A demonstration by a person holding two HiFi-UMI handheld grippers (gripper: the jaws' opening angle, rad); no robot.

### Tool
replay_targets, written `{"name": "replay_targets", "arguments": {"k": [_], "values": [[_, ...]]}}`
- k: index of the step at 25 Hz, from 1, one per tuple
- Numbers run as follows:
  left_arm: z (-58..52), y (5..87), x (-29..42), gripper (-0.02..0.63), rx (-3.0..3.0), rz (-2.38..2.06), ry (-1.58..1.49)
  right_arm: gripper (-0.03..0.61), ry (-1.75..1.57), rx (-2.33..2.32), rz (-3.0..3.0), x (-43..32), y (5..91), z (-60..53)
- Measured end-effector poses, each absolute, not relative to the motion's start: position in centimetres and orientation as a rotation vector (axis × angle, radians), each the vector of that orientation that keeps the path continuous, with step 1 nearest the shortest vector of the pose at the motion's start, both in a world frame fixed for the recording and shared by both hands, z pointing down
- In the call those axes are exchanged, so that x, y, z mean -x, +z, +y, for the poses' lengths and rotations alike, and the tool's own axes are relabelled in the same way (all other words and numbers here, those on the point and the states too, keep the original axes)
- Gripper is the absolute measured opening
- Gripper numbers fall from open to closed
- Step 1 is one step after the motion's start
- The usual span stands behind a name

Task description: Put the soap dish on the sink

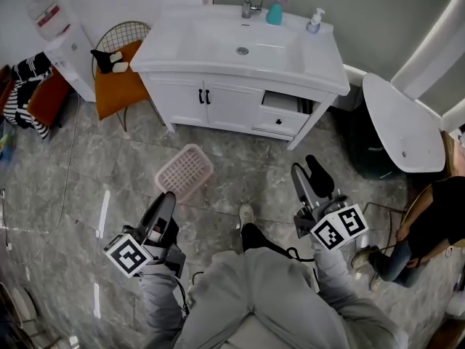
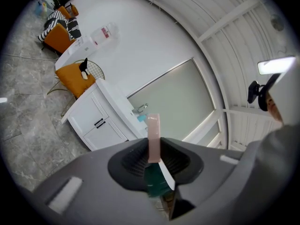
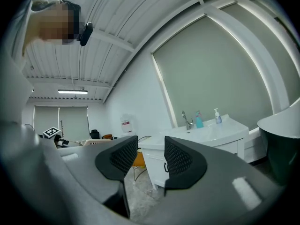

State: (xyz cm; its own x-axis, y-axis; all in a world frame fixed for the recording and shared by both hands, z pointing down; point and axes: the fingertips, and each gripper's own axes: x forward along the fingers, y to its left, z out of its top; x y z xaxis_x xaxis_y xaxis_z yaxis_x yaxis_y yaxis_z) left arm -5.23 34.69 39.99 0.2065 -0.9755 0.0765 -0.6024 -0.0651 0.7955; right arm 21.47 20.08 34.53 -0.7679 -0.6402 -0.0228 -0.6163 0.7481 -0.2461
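The pink latticed soap dish (image 1: 185, 171) hangs over the grey tiled floor, held by its near edge in my left gripper (image 1: 168, 196), which is shut on it. In the left gripper view the dish (image 2: 153, 135) shows edge-on as a pink strip between the pads of the left gripper (image 2: 153, 154). My right gripper (image 1: 309, 169) is open with nothing between its fingers, and the right gripper view shows a clear gap between the pads of the right gripper (image 3: 150, 156). The white sink (image 1: 243, 46) on its cabinet stands ahead, a good way beyond both grippers.
On the sink's back edge are a faucet (image 1: 251, 2), a teal bottle (image 1: 275, 11) and a soap dispenser (image 1: 314, 22). One cabinet drawer (image 1: 283, 115) stands open. An orange chair (image 1: 116, 78) is left of the cabinet, a white tub (image 1: 403, 122) right. Another person (image 1: 436, 224) sits at right.
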Motion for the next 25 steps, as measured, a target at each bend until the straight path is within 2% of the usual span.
{"name": "replay_targets", "arguments": {"k": [12,25], "values": [[20.5,38.6,7.8,0.138,-1.719,-1.539,-0.679,0.159,-0.397,0.883,2.860,-17.7,34.0,5.6],[8.0,38.4,10.6,0.138,-1.749,-1.445,-0.709,0.158,-0.420,0.881,2.859,-14.2,34.4,-4.3]]}}
